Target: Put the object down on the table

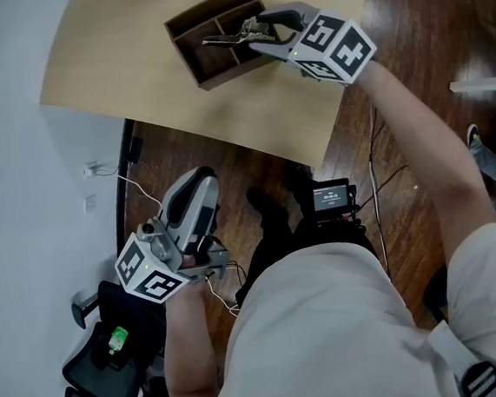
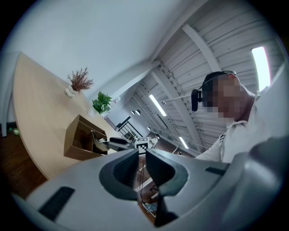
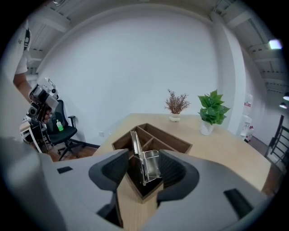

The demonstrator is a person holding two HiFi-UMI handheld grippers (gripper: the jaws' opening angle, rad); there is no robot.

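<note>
Opening: R gripper (image 3: 144, 160) jaws, metal clip (image 3: 152, 164) btwn them, pads not pinching it, over box (image 1: 209, 66) on table (image 1: 131, 73). L gripper (image 2: 141, 159) jaws closed, empty, off to table's side.

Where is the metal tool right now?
Head view, top centre: the metal tool is in the wooden box on the table, between the opening jaws of the right gripper.
</note>
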